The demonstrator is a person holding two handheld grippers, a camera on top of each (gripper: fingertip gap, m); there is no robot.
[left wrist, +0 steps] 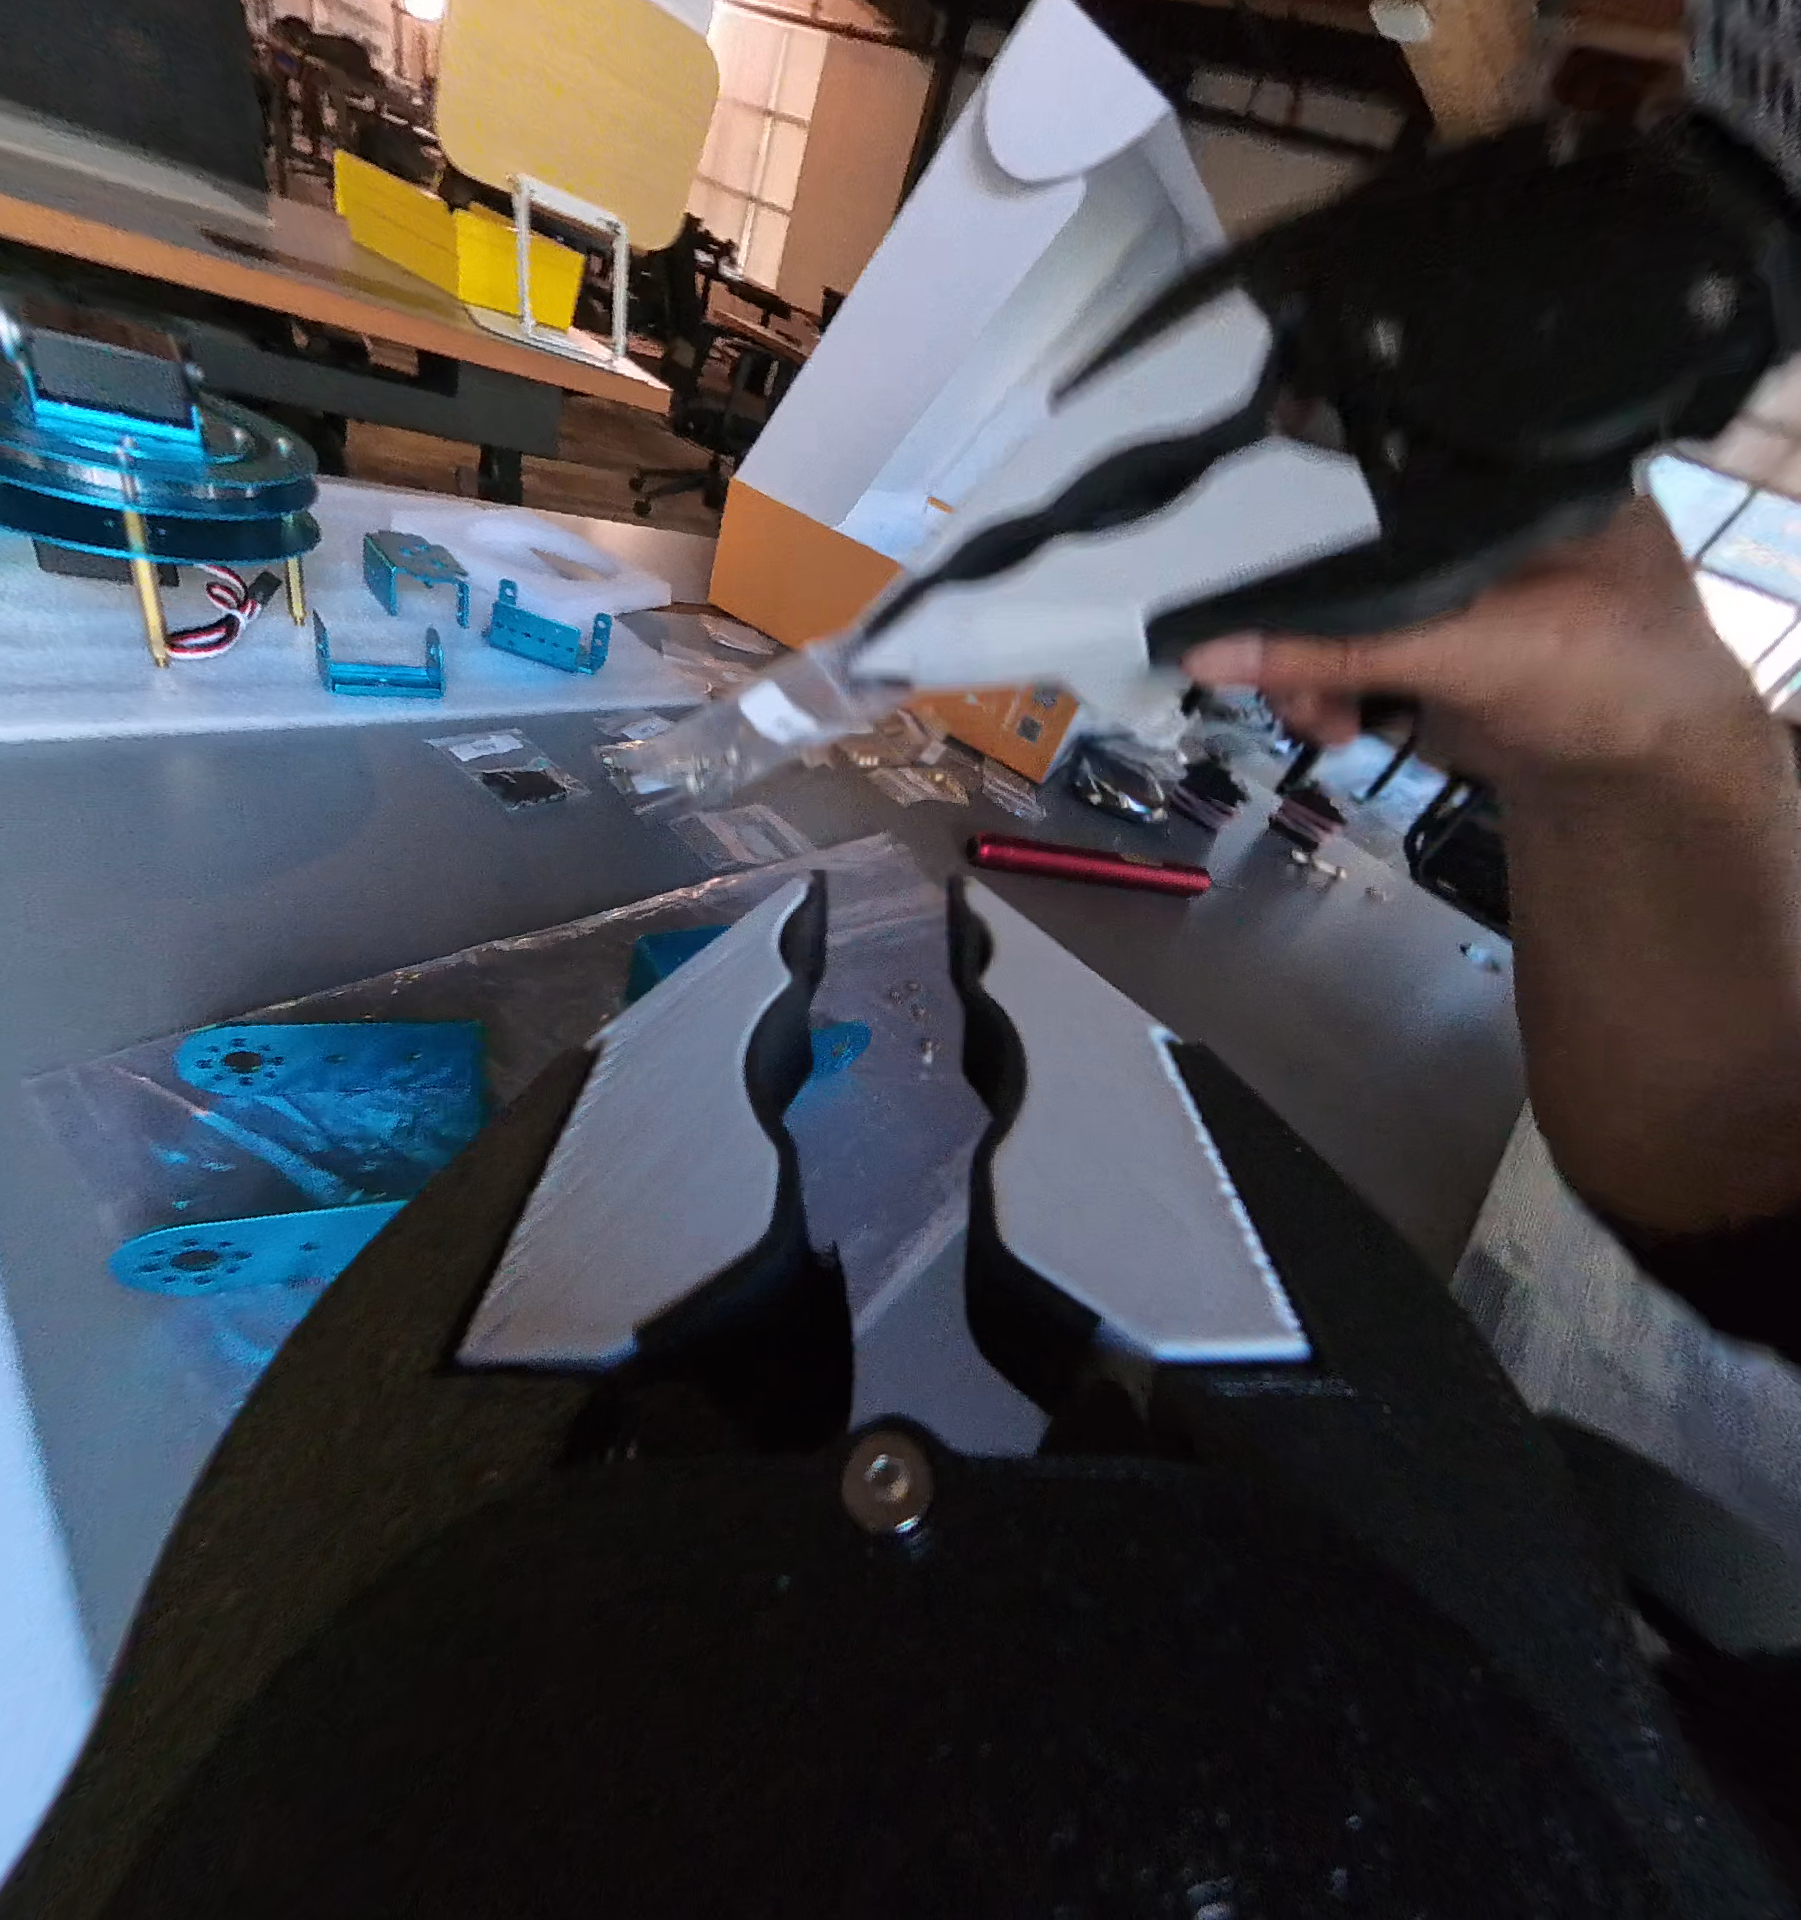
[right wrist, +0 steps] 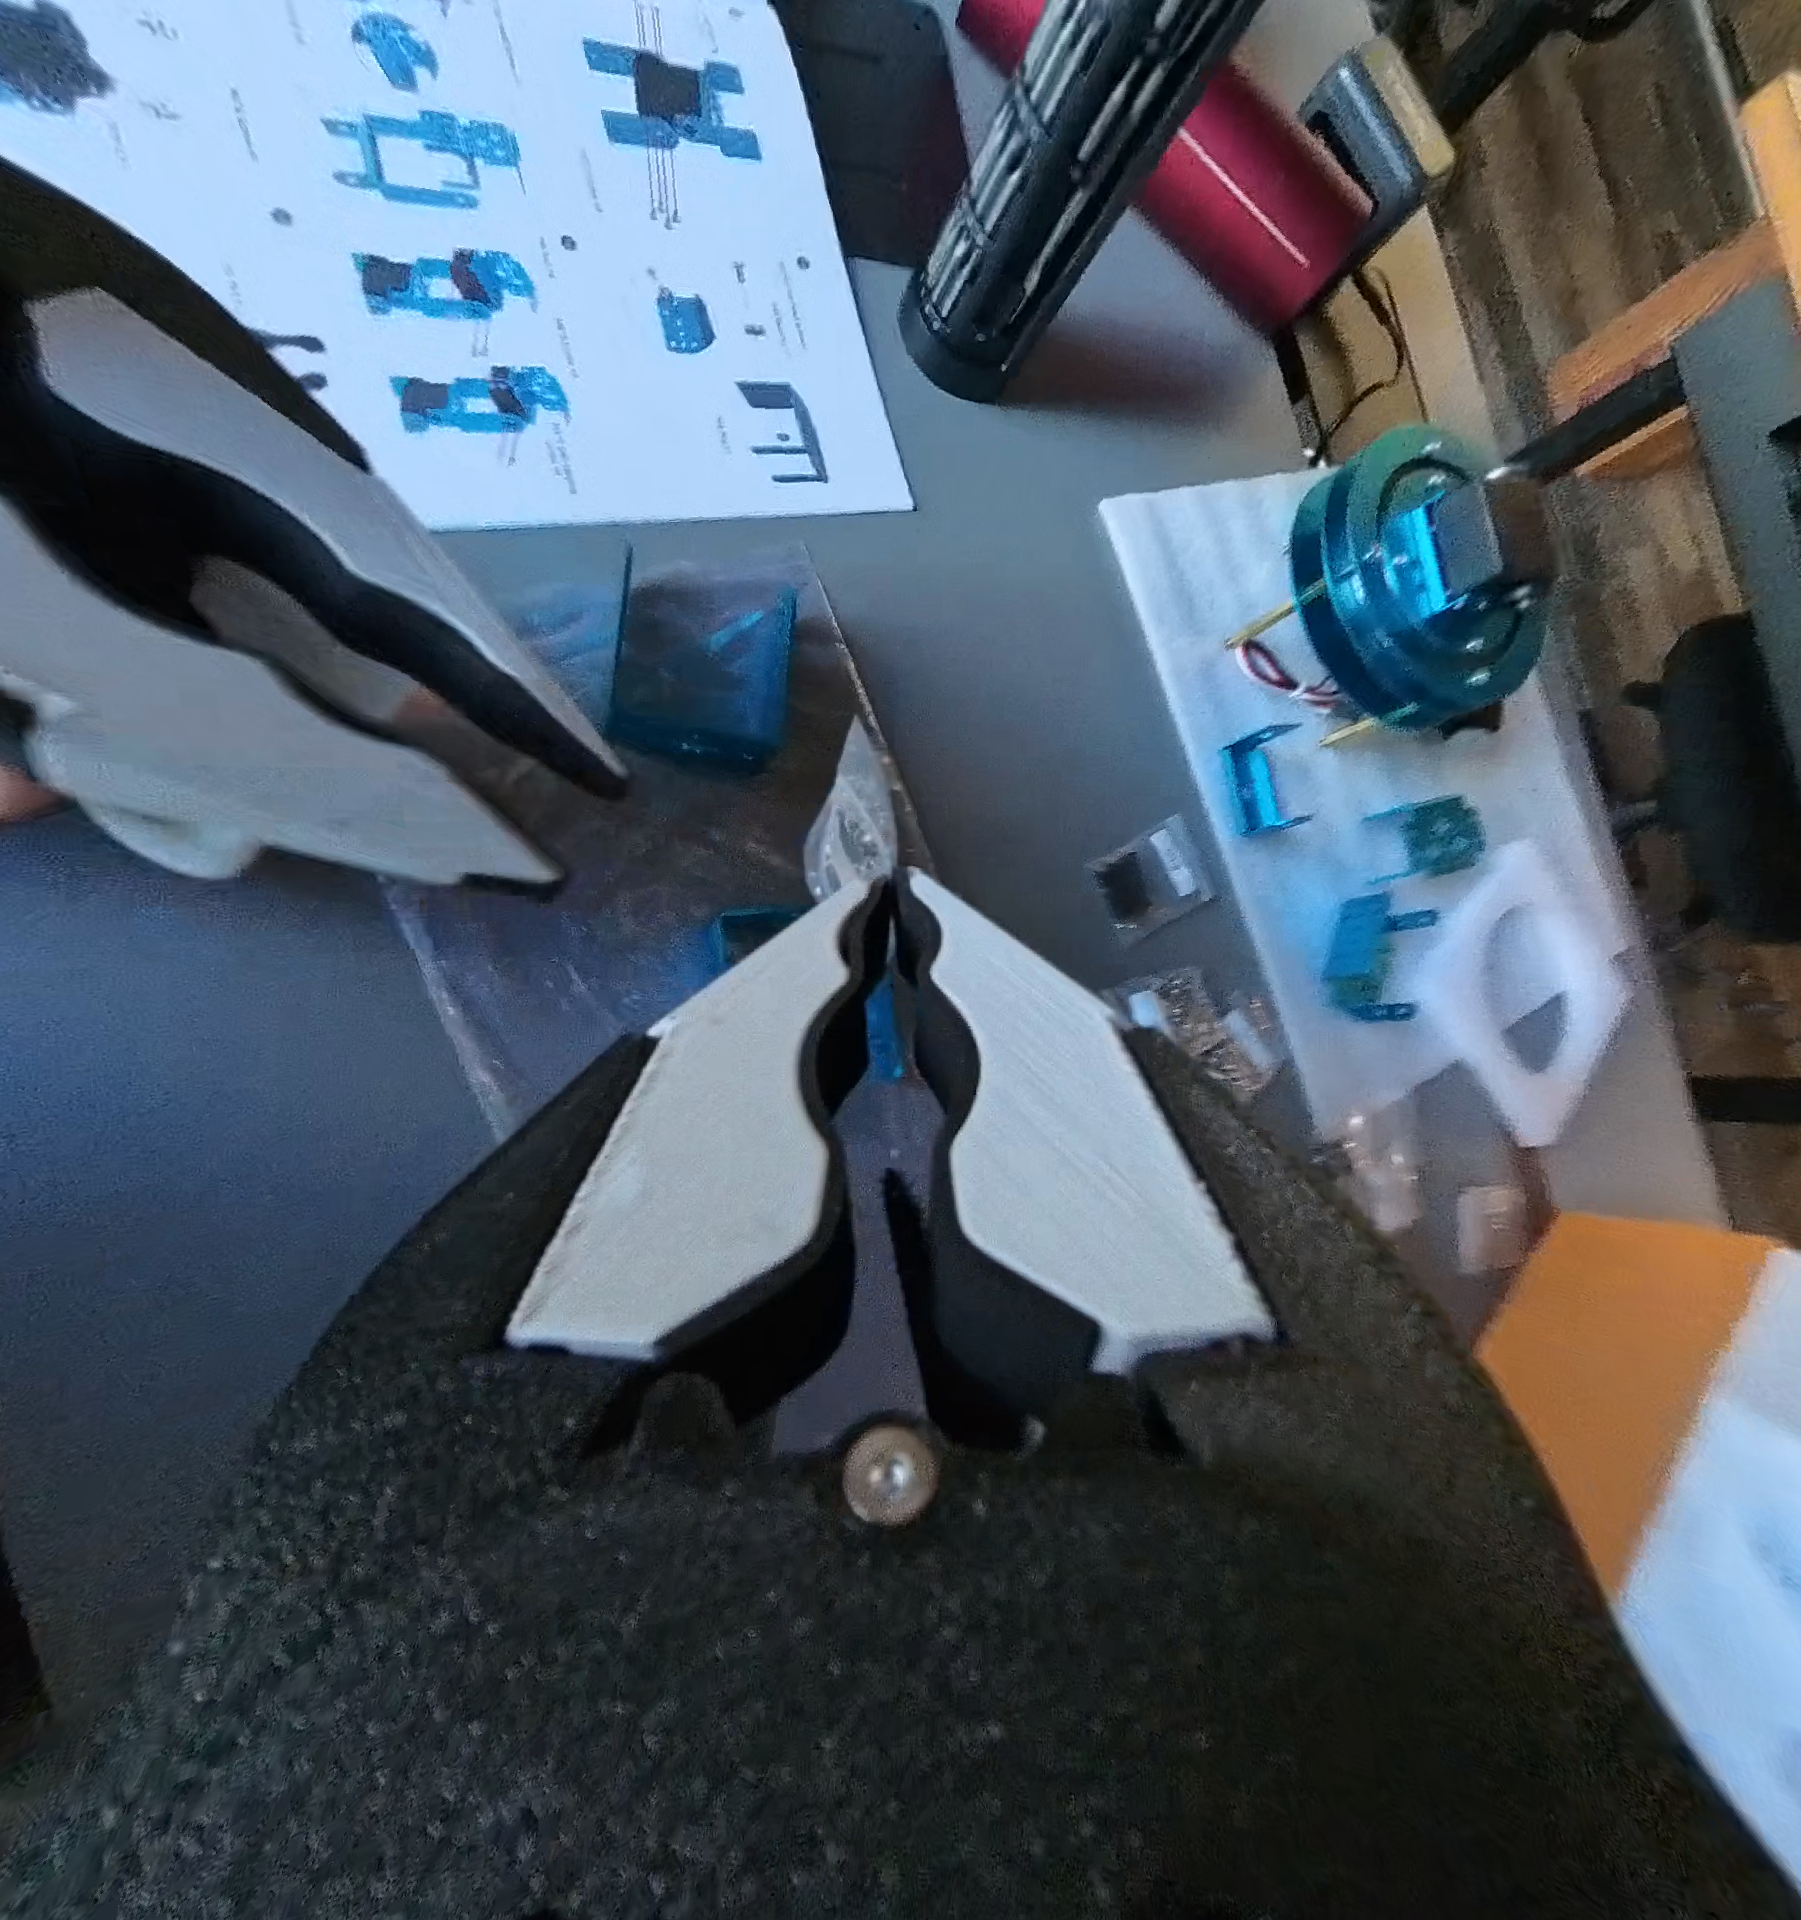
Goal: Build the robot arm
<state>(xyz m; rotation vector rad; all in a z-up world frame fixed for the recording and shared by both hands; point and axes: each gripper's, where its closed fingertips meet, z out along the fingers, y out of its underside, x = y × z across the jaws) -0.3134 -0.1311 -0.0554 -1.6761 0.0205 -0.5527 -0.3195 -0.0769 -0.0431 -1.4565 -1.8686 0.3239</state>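
Observation:
My right gripper point(right wrist: 896, 885) is shut on the top of a small clear bag of screws point(right wrist: 852, 826) and holds it above the grey table. In the left wrist view it comes in from the upper right point(left wrist: 870, 639), with the small bag point(left wrist: 750, 727) hanging from its tips. My left gripper point(left wrist: 885, 894) is open and empty. It hovers low over a large clear plastic bag point(left wrist: 584, 966) of blue metal brackets point(left wrist: 335, 1081). In the right wrist view the left gripper point(right wrist: 574, 831) is at the upper left, over the same large bag point(right wrist: 657, 862).
A blue round base with a servo point(left wrist: 117, 468) and several blue brackets point(left wrist: 382, 665) sit on white foam point(right wrist: 1228, 582). A red cylinder point(left wrist: 1083, 864), small part bags point(left wrist: 501, 764) and an orange-and-white box point(left wrist: 802, 566) lie beyond. A printed sheet point(right wrist: 563, 260) and a black ribbed cylinder point(right wrist: 1062, 177) are near. There is about 6 cm between the tips of the two grippers. Both grippers' tips are roughly 25 cm from the black ribbed cylinder point(right wrist: 1062, 177).

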